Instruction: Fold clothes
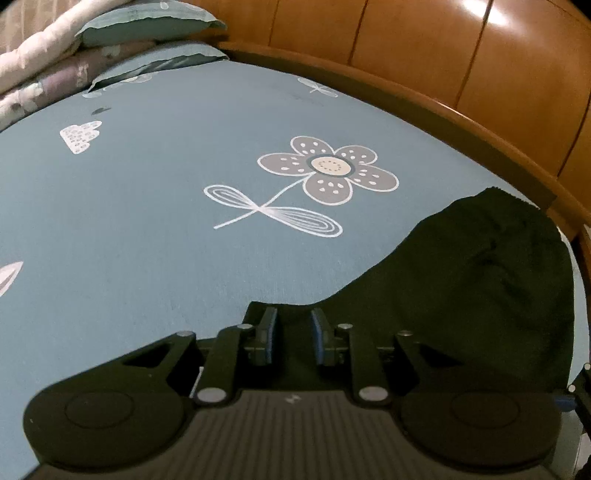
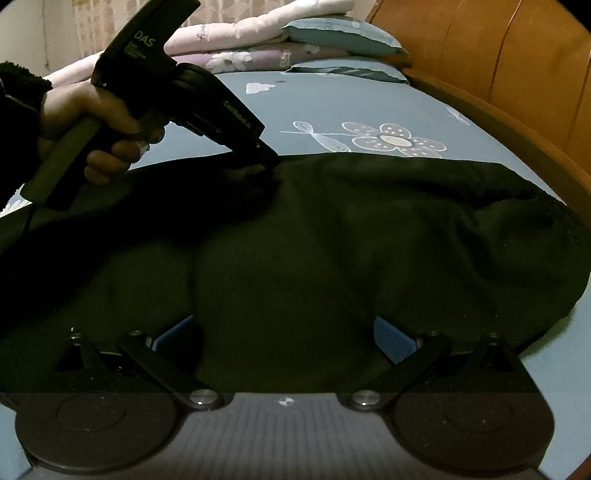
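A dark garment (image 2: 332,240) lies spread across the blue flowered bed sheet (image 2: 369,99). In the left wrist view the garment (image 1: 480,277) fills the lower right. My left gripper (image 1: 294,321) rests at its near-left edge, pads a narrow gap apart, with dark cloth lying flat in and under the gap. The right wrist view shows a hand holding that left gripper (image 2: 267,162), tips down on the garment's far edge. My right gripper (image 2: 284,332) hovers over the near part of the garment, its blue pads (image 2: 391,339) wide apart and gripping nothing.
A wooden headboard (image 1: 443,55) and bed frame rail (image 1: 480,122) curve along the right side. Blue pillows (image 2: 340,35) and folded quilts (image 2: 240,40) are stacked at the bed's far end. A flower print (image 1: 325,170) marks the bare sheet left of the garment.
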### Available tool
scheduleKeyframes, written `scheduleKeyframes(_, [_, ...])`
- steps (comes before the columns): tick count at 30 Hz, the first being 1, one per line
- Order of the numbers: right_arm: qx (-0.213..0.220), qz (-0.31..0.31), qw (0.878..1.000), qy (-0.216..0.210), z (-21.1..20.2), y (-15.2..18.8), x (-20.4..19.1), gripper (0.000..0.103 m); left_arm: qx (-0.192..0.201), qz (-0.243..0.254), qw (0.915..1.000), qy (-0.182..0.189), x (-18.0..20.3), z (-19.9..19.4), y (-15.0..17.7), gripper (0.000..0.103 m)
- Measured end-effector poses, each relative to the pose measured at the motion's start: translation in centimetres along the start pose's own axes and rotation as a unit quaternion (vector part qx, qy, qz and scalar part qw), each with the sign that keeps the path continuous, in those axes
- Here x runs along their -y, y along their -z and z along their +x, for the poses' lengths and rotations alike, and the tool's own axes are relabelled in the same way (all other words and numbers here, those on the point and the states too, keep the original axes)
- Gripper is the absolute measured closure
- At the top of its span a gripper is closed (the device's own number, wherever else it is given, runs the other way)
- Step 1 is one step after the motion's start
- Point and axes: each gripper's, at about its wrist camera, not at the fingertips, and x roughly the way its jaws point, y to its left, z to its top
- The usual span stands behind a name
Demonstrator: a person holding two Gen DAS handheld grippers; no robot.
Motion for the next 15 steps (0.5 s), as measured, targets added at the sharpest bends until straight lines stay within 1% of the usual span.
scheduleKeyframes(2, [0.002,-0.001,1.000,0.001,-0.1,0.0,0.0,0.000,0.000,-0.001,1.0000,-0.010,0.1,-0.1,-0.2,0.082])
scheduleKeyframes(4, [0.002,-0.002,1.000,0.001,-0.2,0.0,0.0,0.000,0.002,-0.005,0.9996,-0.028,-0.2,-0.2,-0.5,0.082])
scheduleKeyframes(6, [0.002,-0.002,1.000,0.001,-0.3,0.0,0.1,0.000,-0.001,-0.018,0.9989,-0.044,-0.9,-0.4,-0.6,0.071])
scheduleKeyframes(7, [0.002,-0.001,1.000,0.003,-0.4,-0.2,0.1,0.000,0.001,-0.028,0.9986,-0.045,-1.2,-1.0,-0.4,0.072])
scheduleKeyframes(8, [0.006,0.002,1.000,0.002,-0.7,-0.5,0.1,0.000,0.003,-0.038,0.9982,-0.045,-1.6,-1.5,-0.2,0.075])
scheduleKeyframes(11, [0.069,0.002,0.998,-0.004,-2.9,-2.0,1.0,0.000,0.017,-0.039,0.9983,-0.039,-1.9,-4.7,0.9,0.074])
scheduleKeyframes(12, [0.082,-0.008,0.997,-0.001,-3.2,-2.8,1.4,0.000,0.017,-0.036,0.9984,-0.041,-2.0,-5.8,1.3,0.074])
scheduleKeyframes(13, [0.089,-0.019,0.996,0.003,-3.3,-3.8,1.8,0.000,0.013,-0.034,0.9982,-0.047,-2.2,-6.7,1.8,0.073])
scheduleKeyframes(15, [0.087,-0.030,0.996,0.011,-2.2,-5.7,3.0,0.000,0.001,-0.033,0.9978,-0.058,-2.5,-8.3,2.8,0.071])
